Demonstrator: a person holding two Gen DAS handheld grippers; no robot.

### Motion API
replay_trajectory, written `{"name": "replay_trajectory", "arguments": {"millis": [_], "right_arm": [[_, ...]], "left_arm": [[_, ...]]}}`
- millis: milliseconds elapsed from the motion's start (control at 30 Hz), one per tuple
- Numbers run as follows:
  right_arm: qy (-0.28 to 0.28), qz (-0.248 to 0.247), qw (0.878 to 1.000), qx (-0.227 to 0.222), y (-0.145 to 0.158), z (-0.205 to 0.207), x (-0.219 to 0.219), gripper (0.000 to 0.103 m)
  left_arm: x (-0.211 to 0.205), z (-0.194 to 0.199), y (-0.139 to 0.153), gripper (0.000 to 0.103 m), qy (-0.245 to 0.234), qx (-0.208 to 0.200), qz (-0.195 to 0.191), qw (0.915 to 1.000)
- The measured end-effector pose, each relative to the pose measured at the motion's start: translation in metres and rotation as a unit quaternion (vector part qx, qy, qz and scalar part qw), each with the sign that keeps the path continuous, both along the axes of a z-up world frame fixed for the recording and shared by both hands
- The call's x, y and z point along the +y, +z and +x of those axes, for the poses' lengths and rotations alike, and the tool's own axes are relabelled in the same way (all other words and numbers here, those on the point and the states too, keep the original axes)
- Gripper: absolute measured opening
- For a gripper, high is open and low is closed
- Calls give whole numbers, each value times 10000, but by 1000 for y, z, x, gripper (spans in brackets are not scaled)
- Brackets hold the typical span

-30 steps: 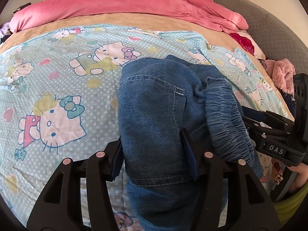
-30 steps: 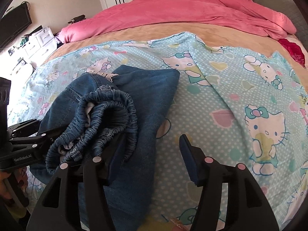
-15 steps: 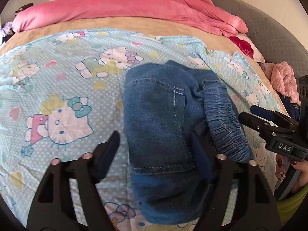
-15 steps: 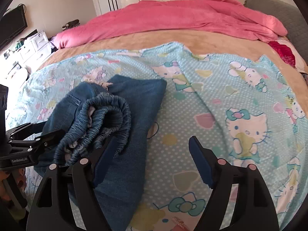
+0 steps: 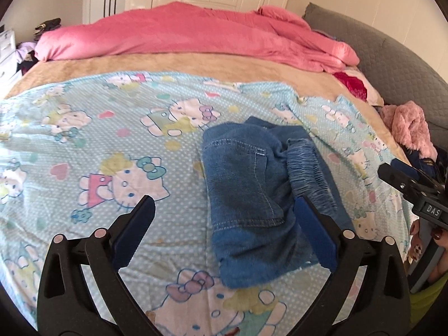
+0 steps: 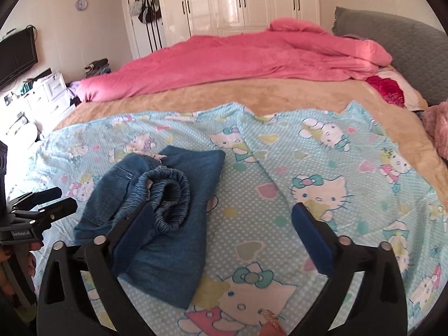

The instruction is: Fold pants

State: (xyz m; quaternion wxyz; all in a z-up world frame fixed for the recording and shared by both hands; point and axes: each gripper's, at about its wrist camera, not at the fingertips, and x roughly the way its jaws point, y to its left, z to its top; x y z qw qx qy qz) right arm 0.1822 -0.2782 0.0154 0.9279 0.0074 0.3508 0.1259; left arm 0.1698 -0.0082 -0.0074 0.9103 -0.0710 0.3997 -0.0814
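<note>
The blue denim pants (image 5: 246,190) lie folded in a small bundle on the light blue Hello Kitty sheet (image 5: 98,145), with the gathered elastic waistband (image 5: 308,173) on top at the right side. My left gripper (image 5: 224,224) is open and empty, lifted back above the near end of the bundle. In the right wrist view the pants (image 6: 173,207) lie left of centre with the waistband (image 6: 168,196) curled on top. My right gripper (image 6: 221,224) is open and empty, its left finger over the bundle's edge. Each gripper shows at the edge of the other's view.
A pink duvet (image 5: 190,36) lies bunched across the far side of the bed on a tan blanket (image 6: 252,95). A grey headboard (image 5: 392,56) and a pink fluffy garment (image 5: 408,126) are at the right. White wardrobes (image 6: 238,0) and drawers (image 6: 50,89) stand beyond.
My left gripper opened, let go of the pants and pulled back and up. My right gripper also drew back and up. The pants settled folded on the sheet.
</note>
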Motion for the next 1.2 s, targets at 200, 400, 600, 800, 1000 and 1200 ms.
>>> {"name": "replay_trajectory", "arguments": {"millis": [200,400,600,800,1000,1200], "right_arm": [[-14,-33,9996,-271,19,-35,-4,99],[-14,-41,9991,-421,30,-67,-4,99],[60,10,9993,-366,29,-91,1,99],[103,34,9996,-258,22,-104,3,99],[152,12,9997,-178,14,-115,2,99],[120,12,9999,46,-7,-122,-1,99]], "left_arm": [[5,-30,19,94,68,-256,-85,9996],[0,-61,27,94,35,-403,68,9992],[-6,-85,25,94,-53,-319,36,9995],[-17,-107,15,94,-176,-210,120,9996],[-18,-114,5,94,-147,-53,104,9998],[-18,-119,-7,94,-101,91,97,9999]]}}
